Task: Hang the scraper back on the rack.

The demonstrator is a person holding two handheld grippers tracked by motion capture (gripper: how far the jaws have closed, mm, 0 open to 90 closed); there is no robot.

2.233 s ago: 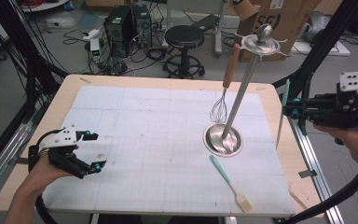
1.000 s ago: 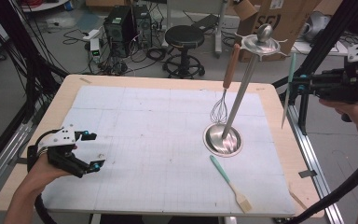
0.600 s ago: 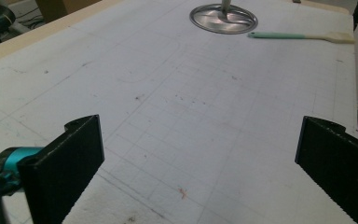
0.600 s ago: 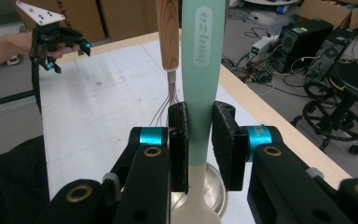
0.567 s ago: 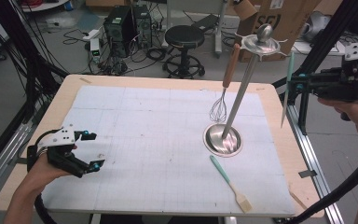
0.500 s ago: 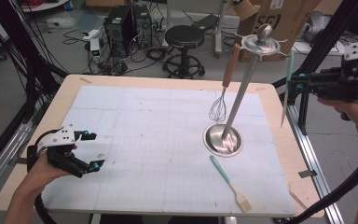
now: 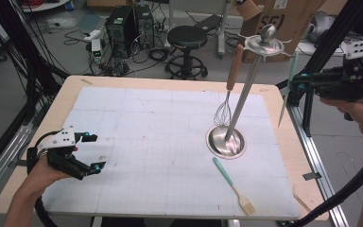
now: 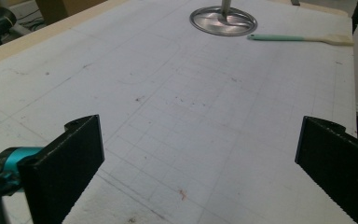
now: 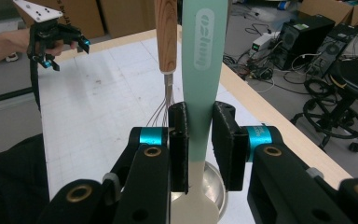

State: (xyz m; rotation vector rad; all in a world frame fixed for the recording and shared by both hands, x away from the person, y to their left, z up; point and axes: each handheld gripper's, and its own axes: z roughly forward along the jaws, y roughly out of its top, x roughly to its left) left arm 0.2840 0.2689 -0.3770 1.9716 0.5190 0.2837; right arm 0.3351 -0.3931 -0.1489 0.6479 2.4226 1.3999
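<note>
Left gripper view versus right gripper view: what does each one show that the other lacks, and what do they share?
Left gripper view: the black left tongs open over the mat, and a mint-handled wooden spatula lying flat. Right gripper view: the right tongs shut on a mint-green utensil handle, beside a wooden-handled wire whisk. Shared: the white gridded mat and the round steel stand base.
</note>
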